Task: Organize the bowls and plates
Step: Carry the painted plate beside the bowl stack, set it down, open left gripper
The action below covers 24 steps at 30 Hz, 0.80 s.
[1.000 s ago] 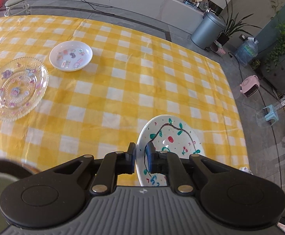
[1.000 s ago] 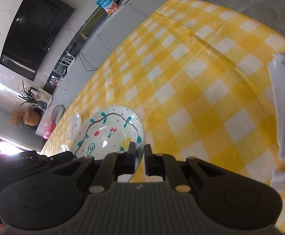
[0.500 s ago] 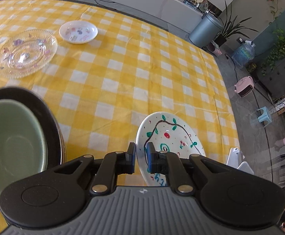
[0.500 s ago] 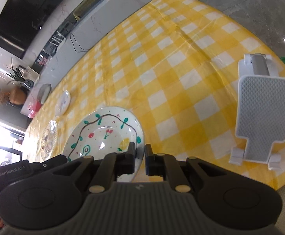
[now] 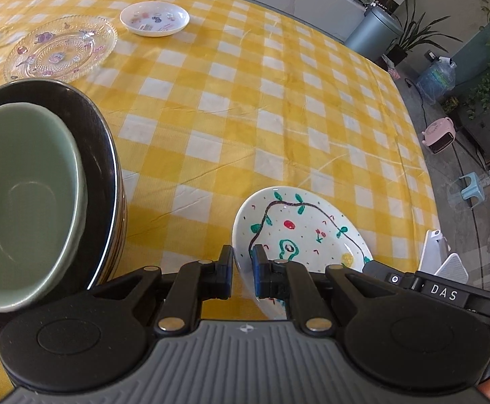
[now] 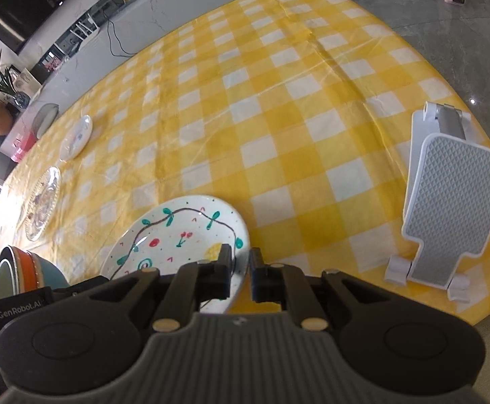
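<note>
- Painted plate point(image 5: 298, 232): held off the yellow check cloth point(image 5: 245, 107) at the near right of the table, gripped at two places on its rim.
- Left gripper point(image 5: 242, 269): pinching the plate's near rim, one pad on each face.
- Right gripper point(image 6: 241, 271): pinching the same plate point(image 6: 181, 239) at its right rim; its body shows in the left view at the plate's far side.
- Stack point(image 5: 103, 181): dark plate with a green bowl point(image 5: 19, 202) nested on top, just left of the painted plate; the right view shows further orange and teal pieces under it point(image 6: 26, 266). Judged the gathering point, partly built.
- Glass plate point(image 5: 61, 48): lying alone, far left, well apart from the stack. Not yet gathered.
- Small white dish point(image 5: 154, 18): beside the glass plate, farther back. Not yet gathered.
- White stand point(image 6: 447, 202): near right table edge, no part in the task.
- Status: roughly midway by judgement; one plate in transit, two pieces left.
</note>
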Each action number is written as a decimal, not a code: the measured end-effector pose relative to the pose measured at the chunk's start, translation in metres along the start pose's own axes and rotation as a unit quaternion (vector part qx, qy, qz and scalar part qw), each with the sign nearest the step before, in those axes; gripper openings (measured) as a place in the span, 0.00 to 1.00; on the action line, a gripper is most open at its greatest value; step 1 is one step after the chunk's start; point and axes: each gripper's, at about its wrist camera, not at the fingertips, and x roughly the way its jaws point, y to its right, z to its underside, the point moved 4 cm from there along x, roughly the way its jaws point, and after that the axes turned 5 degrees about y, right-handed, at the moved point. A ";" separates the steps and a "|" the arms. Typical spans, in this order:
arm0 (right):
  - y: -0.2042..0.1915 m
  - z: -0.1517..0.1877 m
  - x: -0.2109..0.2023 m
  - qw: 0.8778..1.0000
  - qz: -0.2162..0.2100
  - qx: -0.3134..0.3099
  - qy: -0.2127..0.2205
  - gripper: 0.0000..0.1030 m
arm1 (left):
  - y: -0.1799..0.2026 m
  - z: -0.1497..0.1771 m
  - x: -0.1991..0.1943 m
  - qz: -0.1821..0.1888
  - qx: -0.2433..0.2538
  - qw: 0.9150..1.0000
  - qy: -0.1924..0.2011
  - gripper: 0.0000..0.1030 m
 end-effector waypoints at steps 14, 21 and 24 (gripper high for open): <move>-0.005 0.003 0.007 1.000 0.021 -0.008 -0.008 0.08 | 0.004 0.005 0.013 -0.028 0.024 0.999 0.002 0.12; -0.011 0.003 0.015 0.999 0.035 -0.019 -0.019 0.10 | 0.004 0.009 0.017 -0.035 0.031 0.999 0.001 0.13; -0.012 0.003 0.017 0.999 0.036 -0.016 -0.021 0.10 | 0.004 0.008 0.018 -0.032 0.030 0.999 -0.002 0.13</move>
